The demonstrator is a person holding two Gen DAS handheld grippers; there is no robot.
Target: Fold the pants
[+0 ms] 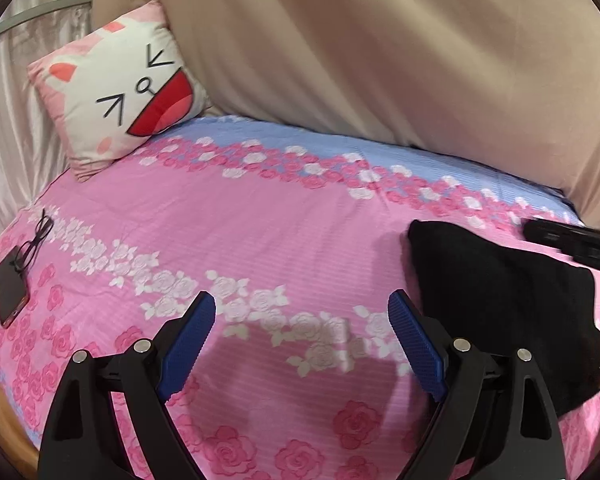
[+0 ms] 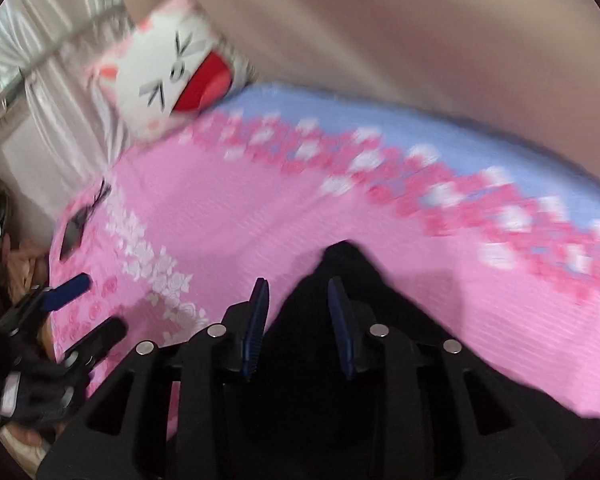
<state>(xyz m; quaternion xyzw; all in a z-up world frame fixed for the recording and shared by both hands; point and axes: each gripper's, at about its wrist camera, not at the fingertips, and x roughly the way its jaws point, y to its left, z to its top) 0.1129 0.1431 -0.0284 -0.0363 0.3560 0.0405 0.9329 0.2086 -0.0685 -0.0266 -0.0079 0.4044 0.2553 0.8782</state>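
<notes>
Right now black pants (image 2: 340, 272) sit between the narrowed right hand-held gripper (image 2: 300, 292); left hand-held gripper (image 1: 302, 308) gapes wide, empty

A home bedroom: floral bedspread (image 1: 260, 240), cartoon cat pillow (image 1: 120, 92), satin curtain (image 1: 4, 120).

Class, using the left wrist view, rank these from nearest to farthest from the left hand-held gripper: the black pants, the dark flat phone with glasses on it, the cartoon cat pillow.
1. Black pants, lying just right of the left hand-held gripper.
2. Dark flat phone, at the bed's left edge.
3. Cartoon cat pillow, far back left.
</notes>
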